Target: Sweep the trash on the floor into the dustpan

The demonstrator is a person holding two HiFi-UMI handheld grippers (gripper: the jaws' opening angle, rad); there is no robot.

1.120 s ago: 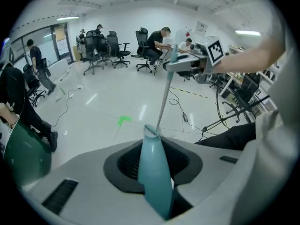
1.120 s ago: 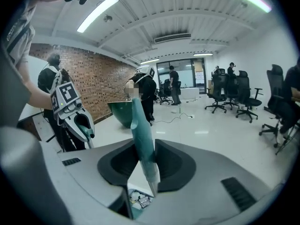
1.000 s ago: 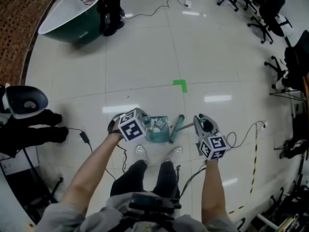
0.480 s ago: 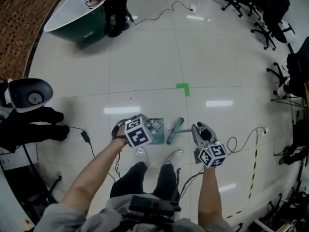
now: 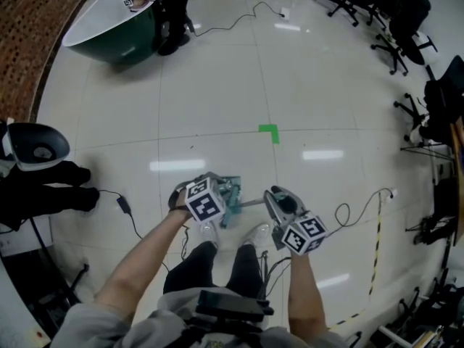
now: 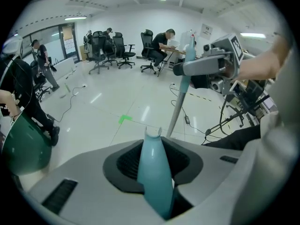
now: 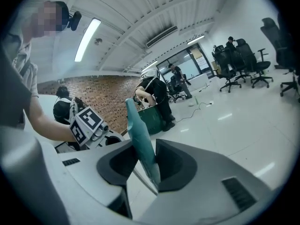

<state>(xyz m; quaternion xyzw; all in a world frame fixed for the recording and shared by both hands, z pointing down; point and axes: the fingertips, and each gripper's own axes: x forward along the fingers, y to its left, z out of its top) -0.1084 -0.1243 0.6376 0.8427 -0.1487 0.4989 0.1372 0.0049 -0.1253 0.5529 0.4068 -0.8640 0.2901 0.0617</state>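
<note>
In the head view the teal dustpan (image 5: pixel 230 194) rests on the floor just ahead of my shoes, with small bits of trash in it. My left gripper (image 5: pixel 215 187) is shut on the dustpan's teal handle (image 6: pixel 153 172), which stands upright between the jaws in the left gripper view. My right gripper (image 5: pixel 271 196) is shut on the broom's teal grip (image 7: pixel 140 142). The broom's grey stick (image 5: pixel 250 204) slants across to the dustpan. The left gripper view also shows the stick (image 6: pixel 177 108) rising to the right gripper (image 6: pixel 206 67). The broom's head is hidden.
A green tape mark (image 5: pixel 269 130) lies on the pale tiles ahead. A green and white tub (image 5: pixel 116 22) with a person beside it stands far left. Office chairs (image 5: pixel 402 20) line the right. Cables (image 5: pixel 362 205) trail nearby, and a black bag (image 5: pixel 43 191) lies at left.
My right gripper has swung left toward the dustpan, bringing the broom stick in with it. The left gripper and dustpan have stayed about where they were.
</note>
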